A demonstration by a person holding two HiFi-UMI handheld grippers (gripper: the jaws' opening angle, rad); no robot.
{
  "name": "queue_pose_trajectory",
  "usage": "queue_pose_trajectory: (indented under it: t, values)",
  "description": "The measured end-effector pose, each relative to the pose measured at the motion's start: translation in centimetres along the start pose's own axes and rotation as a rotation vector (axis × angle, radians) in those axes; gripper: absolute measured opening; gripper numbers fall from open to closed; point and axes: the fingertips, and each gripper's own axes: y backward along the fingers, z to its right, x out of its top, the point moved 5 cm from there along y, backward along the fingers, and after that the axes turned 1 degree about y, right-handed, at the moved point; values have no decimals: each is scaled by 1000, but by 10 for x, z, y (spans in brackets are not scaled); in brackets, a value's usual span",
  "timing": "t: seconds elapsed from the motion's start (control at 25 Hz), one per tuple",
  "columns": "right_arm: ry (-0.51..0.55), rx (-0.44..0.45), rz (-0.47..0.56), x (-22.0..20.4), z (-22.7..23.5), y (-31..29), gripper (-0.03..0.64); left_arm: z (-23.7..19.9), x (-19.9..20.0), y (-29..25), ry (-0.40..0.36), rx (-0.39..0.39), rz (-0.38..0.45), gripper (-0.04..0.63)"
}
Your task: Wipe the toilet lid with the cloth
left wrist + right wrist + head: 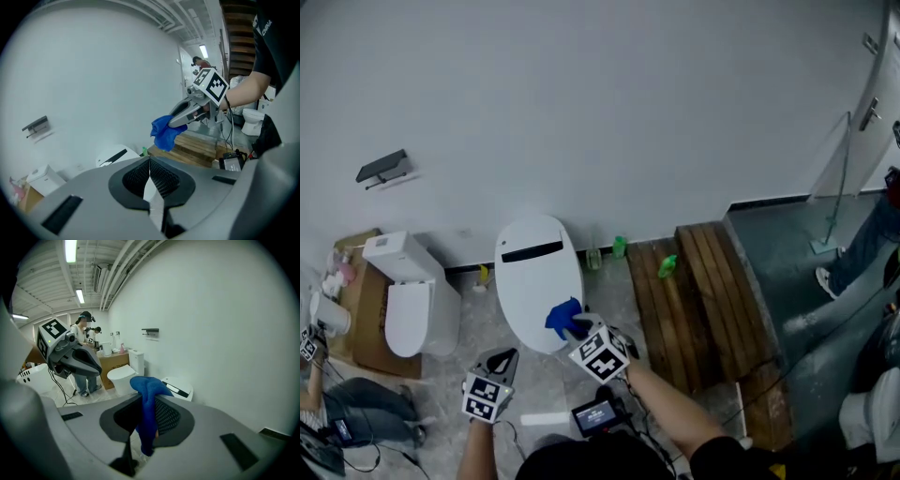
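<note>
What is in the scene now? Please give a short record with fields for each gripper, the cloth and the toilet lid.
right gripper: shut on cloth, by the lid's near edge
left gripper: shut, empty
cloth: blue, hanging from the right jaws
toilet lid: white, closed; cloth seems not on it yet
second toilet: to the left, beside a cardboard box

floor [607, 292]: toilet [539, 277]; wooden pallet [694, 300]; cardboard box [366, 323]
</note>
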Motion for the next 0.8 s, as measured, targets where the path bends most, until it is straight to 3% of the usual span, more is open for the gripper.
queue_pose_trajectory:
  t: [0.36,0.8]
  values:
    - [-26,50,-26,1,36,-29,69,-24,9,-38,29,-1,-44,11]
    - [-31,23,-74,33,26,-92,69,-94,-25,-55,53,-62,-33,11]
